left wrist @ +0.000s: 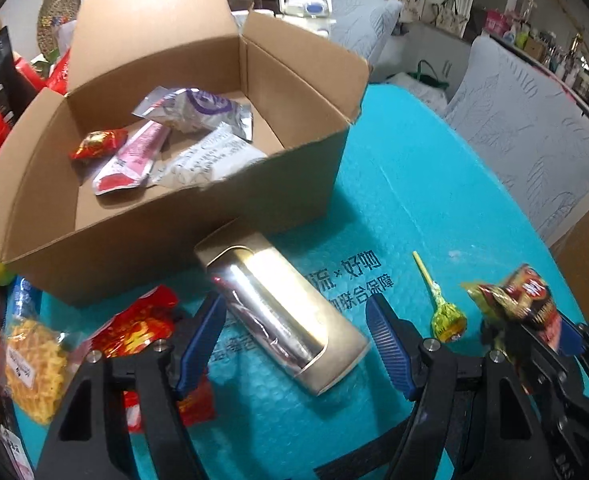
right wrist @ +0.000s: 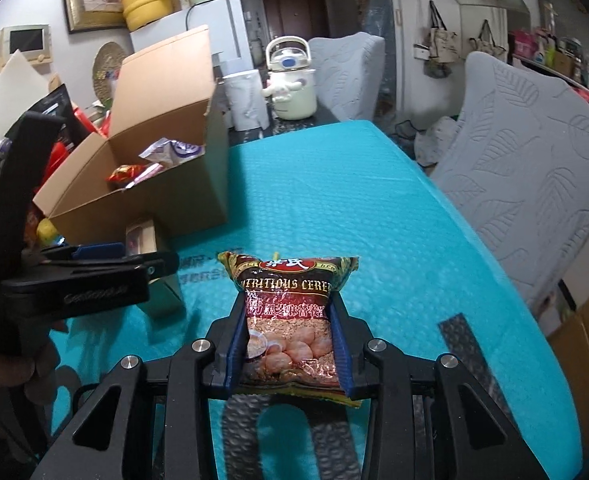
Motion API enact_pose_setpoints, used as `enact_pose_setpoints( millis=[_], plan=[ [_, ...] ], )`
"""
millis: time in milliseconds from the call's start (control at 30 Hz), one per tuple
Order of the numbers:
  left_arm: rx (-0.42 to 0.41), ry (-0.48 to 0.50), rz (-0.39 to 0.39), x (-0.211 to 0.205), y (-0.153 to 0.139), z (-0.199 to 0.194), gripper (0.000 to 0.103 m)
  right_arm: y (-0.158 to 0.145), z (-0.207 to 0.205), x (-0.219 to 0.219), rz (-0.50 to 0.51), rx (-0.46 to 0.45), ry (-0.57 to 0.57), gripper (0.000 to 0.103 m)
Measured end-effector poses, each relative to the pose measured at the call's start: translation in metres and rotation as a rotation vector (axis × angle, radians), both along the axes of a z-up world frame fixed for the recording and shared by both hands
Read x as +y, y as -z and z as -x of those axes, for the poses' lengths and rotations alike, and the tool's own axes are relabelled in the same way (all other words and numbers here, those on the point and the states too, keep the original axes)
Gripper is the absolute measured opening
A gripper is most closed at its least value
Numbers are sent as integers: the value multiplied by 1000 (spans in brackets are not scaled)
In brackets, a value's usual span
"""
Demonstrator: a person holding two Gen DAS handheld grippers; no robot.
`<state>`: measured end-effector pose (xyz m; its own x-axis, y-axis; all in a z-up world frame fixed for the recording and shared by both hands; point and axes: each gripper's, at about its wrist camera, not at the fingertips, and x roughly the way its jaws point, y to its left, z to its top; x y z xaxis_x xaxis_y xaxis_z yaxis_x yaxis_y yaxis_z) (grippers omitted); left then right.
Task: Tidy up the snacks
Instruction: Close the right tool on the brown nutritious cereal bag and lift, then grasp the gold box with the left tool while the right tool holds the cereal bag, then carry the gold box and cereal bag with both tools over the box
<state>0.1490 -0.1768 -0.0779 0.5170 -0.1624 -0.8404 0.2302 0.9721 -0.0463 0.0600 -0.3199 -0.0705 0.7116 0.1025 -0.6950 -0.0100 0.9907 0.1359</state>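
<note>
The right gripper was clamped on a cereal packet, its jaws pressing the packet's two side edges and holding it just above the teal counter. The packet looked light, soft and crinkly, likely to buckle or slide if squeezed at the middle; the side seams seemed the firmer hold. The left gripper had its jaws apart on either side of a gold box lying on the counter, not yet pressing it. That box looked stiff and smooth, possibly slippery, best taken across its narrow width. The cardboard box stood open just beyond, already holding several wrapped snacks. A lollipop lay nearby.
</note>
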Motion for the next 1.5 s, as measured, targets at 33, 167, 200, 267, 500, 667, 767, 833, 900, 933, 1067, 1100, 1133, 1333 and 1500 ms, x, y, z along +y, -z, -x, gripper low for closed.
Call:
enact_pose_setpoints(
  millis=[33,167,200,267,500,667,767,833,900,933,1067,1100,1133,1333,1500],
  plan=[
    [9,1,-8,-2,3,-3,72,1,0,-1,-5,3,1,37],
    [56,0,-18,-6,17,-11,72,3,0,-3,-4,11,7,37],
    [59,3,-18,-6,19,-12,72,3,0,-4,-4,11,8,37],
    [55,7,-18,-6,23,-11,72,3,0,-4,-5,15,11,37],
    [30,58,2,0,23,-1,37,5,2,-2,-4,22,7,37],
    [21,111,-17,2,19,25,37,7,9,1,-4,26,-1,37],
    [23,142,-27,5,17,41,37,9,16,4,-10,32,-8,37],
    [29,165,-26,7,15,54,37,11,22,6,-19,38,-14,37],
    [27,182,-29,8,13,64,37,13,28,8,-22,42,-16,37],
    [26,188,-31,9,13,70,37,13,33,9,-21,42,-15,37],
    [41,211,-19,16,13,87,37,16,49,12,-19,50,-12,37],
    [43,219,-17,17,12,93,37,16,52,13,-19,52,-11,37],
    [44,224,-16,17,12,96,37,17,55,14,-17,55,-10,37],
    [48,272,-29,17,12,121,37,23,73,19,-19,72,-9,37],
    [29,282,-40,16,13,124,38,23,76,25,9,71,-3,38]
  ],
)
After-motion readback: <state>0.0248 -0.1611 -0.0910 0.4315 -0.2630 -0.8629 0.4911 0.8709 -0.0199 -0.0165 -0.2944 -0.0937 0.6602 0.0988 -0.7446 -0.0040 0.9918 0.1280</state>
